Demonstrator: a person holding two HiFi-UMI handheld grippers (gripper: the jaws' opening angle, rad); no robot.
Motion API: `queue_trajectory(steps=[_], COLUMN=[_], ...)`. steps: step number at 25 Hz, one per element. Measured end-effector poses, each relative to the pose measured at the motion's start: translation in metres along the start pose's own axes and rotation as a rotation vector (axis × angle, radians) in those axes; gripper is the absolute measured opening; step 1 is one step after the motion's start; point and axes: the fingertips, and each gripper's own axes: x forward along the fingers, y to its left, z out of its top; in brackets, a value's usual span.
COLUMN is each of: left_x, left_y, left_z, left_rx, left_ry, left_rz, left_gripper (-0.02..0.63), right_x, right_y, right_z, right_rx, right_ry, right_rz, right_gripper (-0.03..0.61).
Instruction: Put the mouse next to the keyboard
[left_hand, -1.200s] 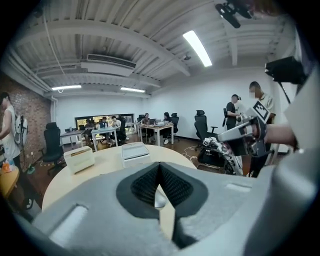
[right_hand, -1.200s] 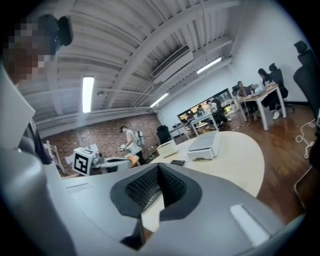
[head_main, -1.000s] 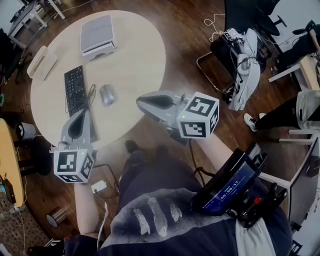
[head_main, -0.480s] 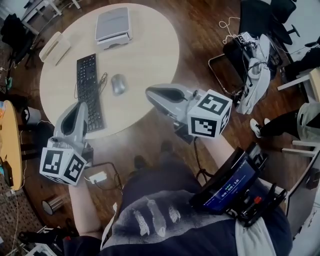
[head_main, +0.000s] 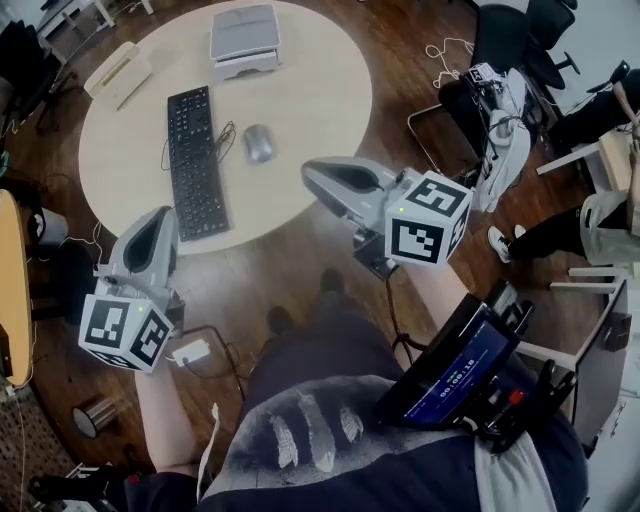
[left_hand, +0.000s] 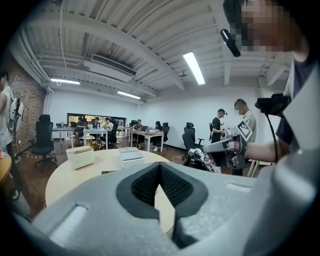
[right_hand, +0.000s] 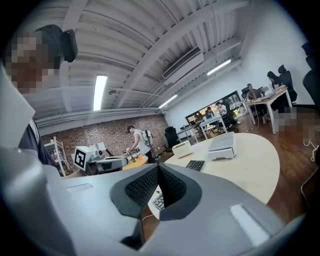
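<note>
A grey mouse (head_main: 258, 142) lies on the round table (head_main: 320, 110), just right of the black keyboard (head_main: 195, 160), with its cable looped between them. My left gripper (head_main: 163, 212) hovers at the table's near-left edge, beside the keyboard's near end, shut and empty. My right gripper (head_main: 308, 172) hangs over the table's near-right edge, a short way from the mouse, also shut and empty. In the right gripper view the closed jaws hide part of the keyboard (right_hand: 195, 164). The left gripper view shows only bare table (left_hand: 75, 175) beyond its closed jaws.
A grey flat device (head_main: 244, 38) stands at the table's far side and a white box (head_main: 118, 72) at its far left. A chair with clothes (head_main: 500, 130) is to the right, and cables and a power strip (head_main: 190, 352) lie on the floor. People work at desks beyond.
The head view has swung, so the table sits higher in the picture. My left gripper has come off the keyboard's near end to the table edge. Both stay shut.
</note>
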Motion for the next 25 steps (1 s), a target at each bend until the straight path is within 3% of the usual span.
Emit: queue_trajectory(steps=[6,11,16,25], left_x=[-0.047,-0.071,-0.066,-0.042], left_y=[0.016,0.017,0.004,-0.026], left_z=[-0.016,-0.031,-0.036,-0.051], left_rx=[0.026,-0.009,-0.035,-0.06], left_ry=[-0.009,-0.028,-0.043,0.024], left_rz=[-0.021,-0.059,-0.106,-0.101], left_gripper=[-0.002,-0.002,-0.002,-0.002], right_x=[0.013,0.003,-0.013,-0.051], right_y=[0.045,0.072,0.067,0.048], right_z=[-0.03,-0.04,-0.056,-0.054], right_rx=[0.047,0.044,0.072,0.129], right_ry=[0.011,0.01,0.034,-0.033], right_rz=[-0.071,-0.137,-0.22,-0.223], right_gripper=[-0.002,-0.002,-0.002,-0.002])
